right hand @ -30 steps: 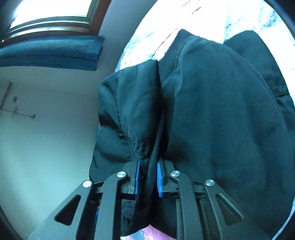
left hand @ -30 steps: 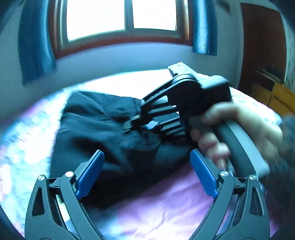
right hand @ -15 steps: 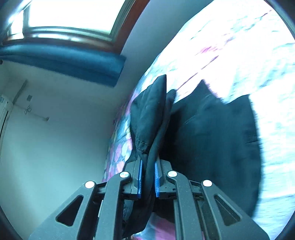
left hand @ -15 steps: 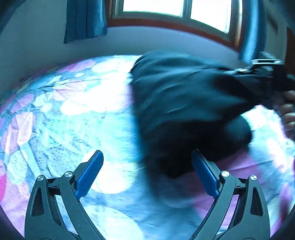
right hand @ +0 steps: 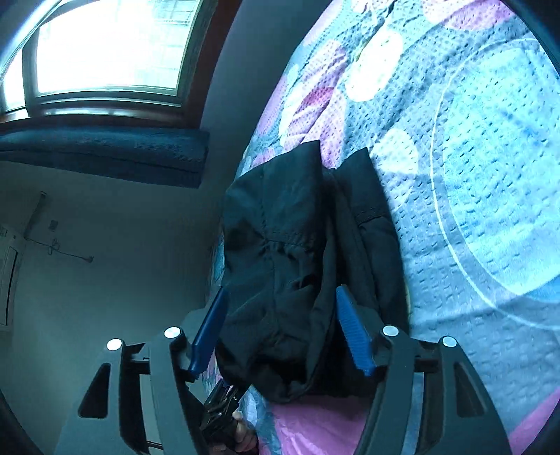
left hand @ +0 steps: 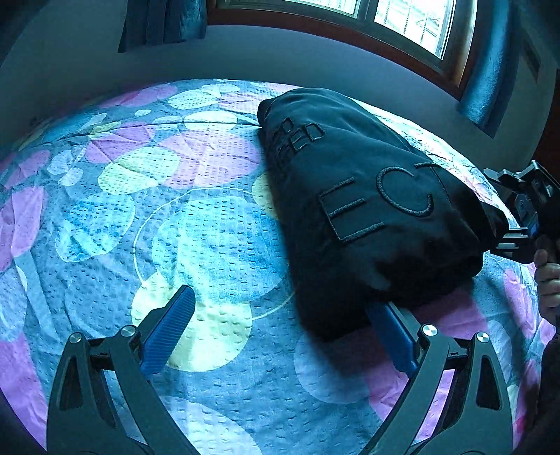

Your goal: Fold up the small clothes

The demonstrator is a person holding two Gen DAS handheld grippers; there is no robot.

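Observation:
A black garment (left hand: pixel 367 217) with raised letters lies folded in a bundle on the patterned bedspread (left hand: pixel 147 217). My left gripper (left hand: pixel 280 301) is open just in front of it. The tip of its right finger (left hand: pixel 395 343) is hidden under the garment's near edge, and the left finger (left hand: pixel 168 329) stands over bare bedspread. In the right wrist view the same black garment (right hand: pixel 290 266) bulges between the blue pads (right hand: pixel 353 336) of my right gripper (right hand: pixel 280 294). Its jaws are opening and the pads stand off the cloth. The right gripper's body (left hand: pixel 525 217) shows at the garment's right end.
The bedspread (right hand: pixel 472 175) reaches a grey wall under a window (left hand: pixel 413 21) with blue curtains (left hand: pixel 483 70). A person's hand (left hand: pixel 547 287) holds the right gripper at the right edge. Bare bedspread spreads to the left of the garment.
The right gripper carried the pinched garment across the bed and its jaws have come apart, leaving the cloth resting. The left gripper, open throughout, swung away; the garment now lies at its right finger.

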